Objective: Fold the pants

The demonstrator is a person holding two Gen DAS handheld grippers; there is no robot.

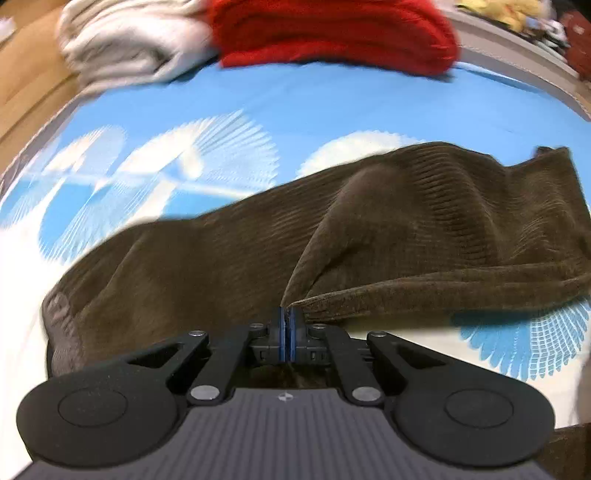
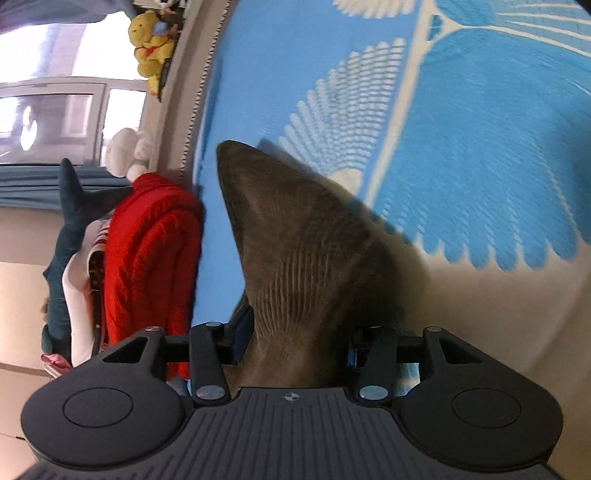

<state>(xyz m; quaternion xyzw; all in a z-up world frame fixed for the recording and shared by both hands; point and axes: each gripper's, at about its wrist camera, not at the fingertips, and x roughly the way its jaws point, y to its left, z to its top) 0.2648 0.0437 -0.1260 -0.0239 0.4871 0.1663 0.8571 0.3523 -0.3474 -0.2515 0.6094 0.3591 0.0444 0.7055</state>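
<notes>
Brown corduroy pants [image 1: 369, 229] lie crumpled across a blue and white patterned bed sheet [image 1: 295, 103]. My left gripper [image 1: 286, 317] is shut, its blue-edged pads pinching the near edge of the pants, and a fold of cloth rises from the pinch. In the right wrist view the picture is rolled sideways. A pointed flap of the pants [image 2: 295, 258] runs forward between the jaws of my right gripper [image 2: 295, 332]. Those jaws stand apart on either side of the cloth, and I see no pad pressing on it.
A red knit garment [image 1: 332, 33] and a pale folded one [image 1: 133, 40] sit at the far edge of the bed. The red knit [image 2: 147, 258], a yellow plush toy [image 2: 151, 48] and a white one [image 2: 127, 151] show beside the bed edge.
</notes>
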